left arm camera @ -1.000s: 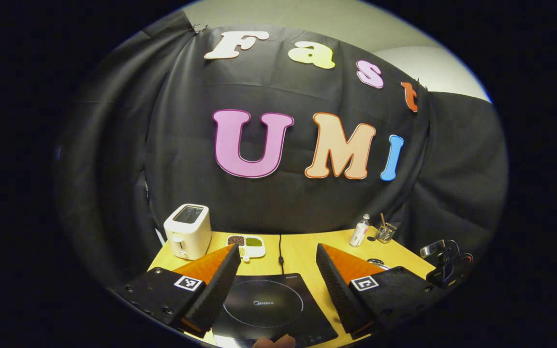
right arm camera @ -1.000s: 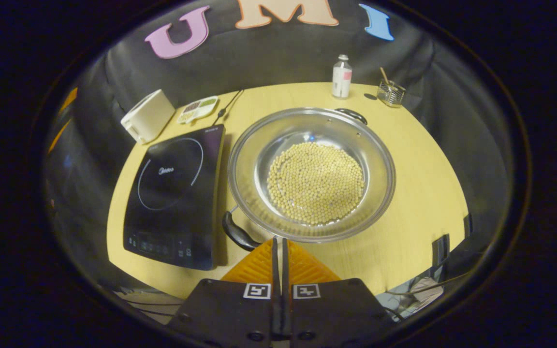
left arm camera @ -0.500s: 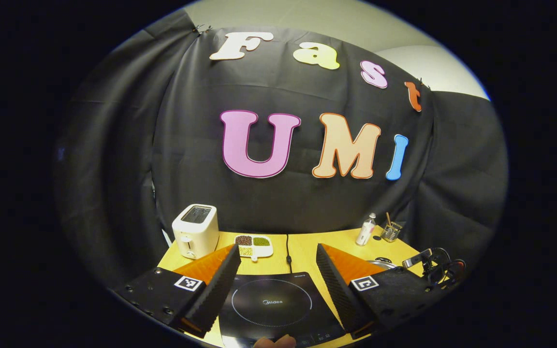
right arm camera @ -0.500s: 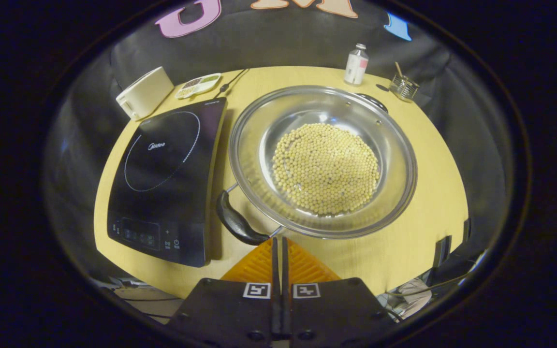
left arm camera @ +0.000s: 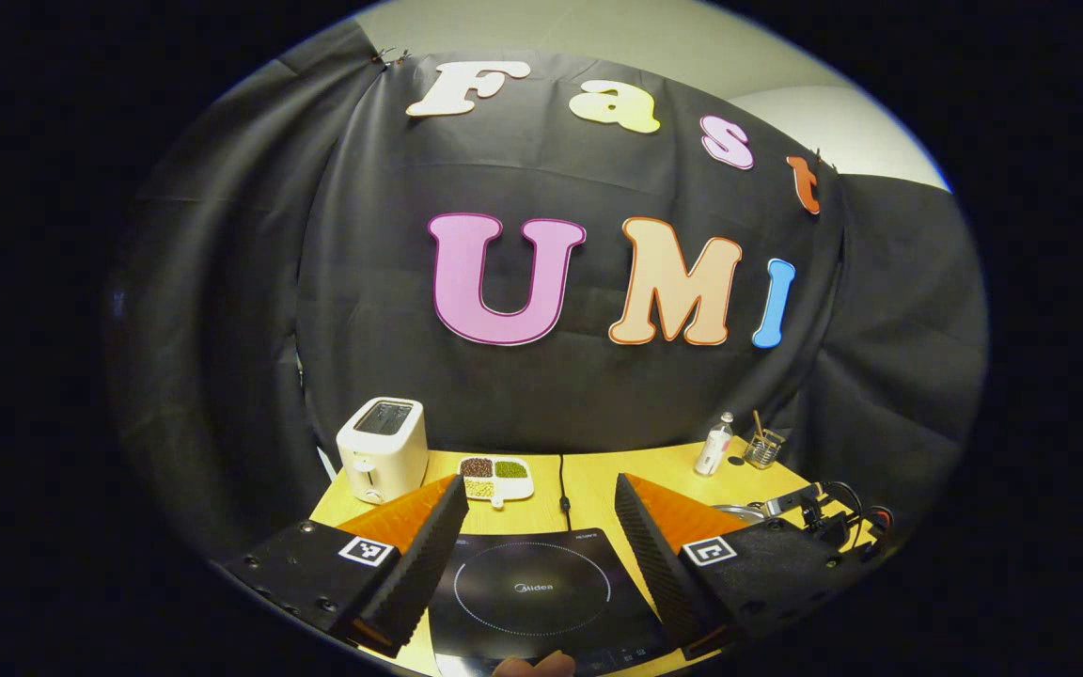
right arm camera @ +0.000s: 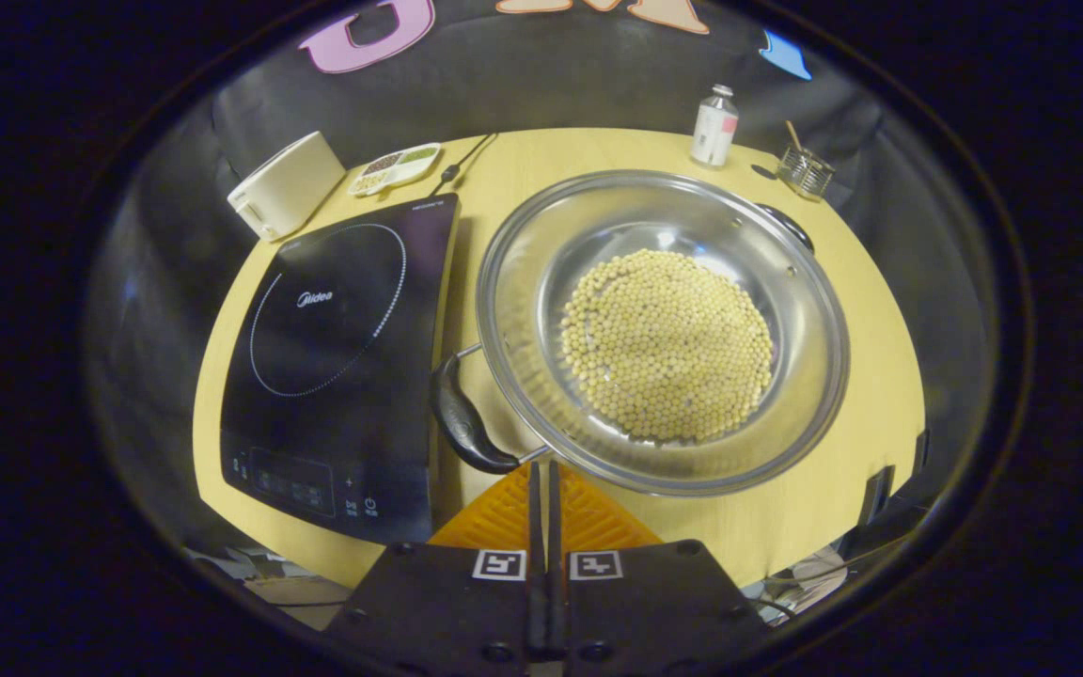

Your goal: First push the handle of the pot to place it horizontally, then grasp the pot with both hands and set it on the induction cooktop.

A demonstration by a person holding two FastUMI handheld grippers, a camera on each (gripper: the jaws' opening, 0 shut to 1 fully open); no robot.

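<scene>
A steel pot (right arm camera: 513,310) holding pale beans stands on the wooden table, right of the black induction cooktop (right arm camera: 335,348). Its near black handle (right arm camera: 462,423) points toward the cooktop's front corner, and the far handle (right arm camera: 786,221) sits at the back right. My right gripper (right arm camera: 541,467) is shut, its tips just below the pot's rim beside the near handle's right end. In the left gripper view, my left gripper (left arm camera: 537,484) is open above the cooktop (left arm camera: 532,592). A sliver of the pot's rim (left arm camera: 739,512) and the right gripper (left arm camera: 824,517) show at the right.
A white toaster (right arm camera: 288,183), a divided dish of beans (right arm camera: 396,167) and a cable (right arm camera: 466,155) lie behind the cooktop. A small bottle (right arm camera: 714,125) and a glass cup (right arm camera: 805,172) stand at the table's back right. A fingertip (left arm camera: 532,666) shows at the bottom edge.
My right gripper has come closer to the pot's near handle, and the pot's handles look turned slightly clockwise. The left gripper view has shifted a little; its fingers stay open.
</scene>
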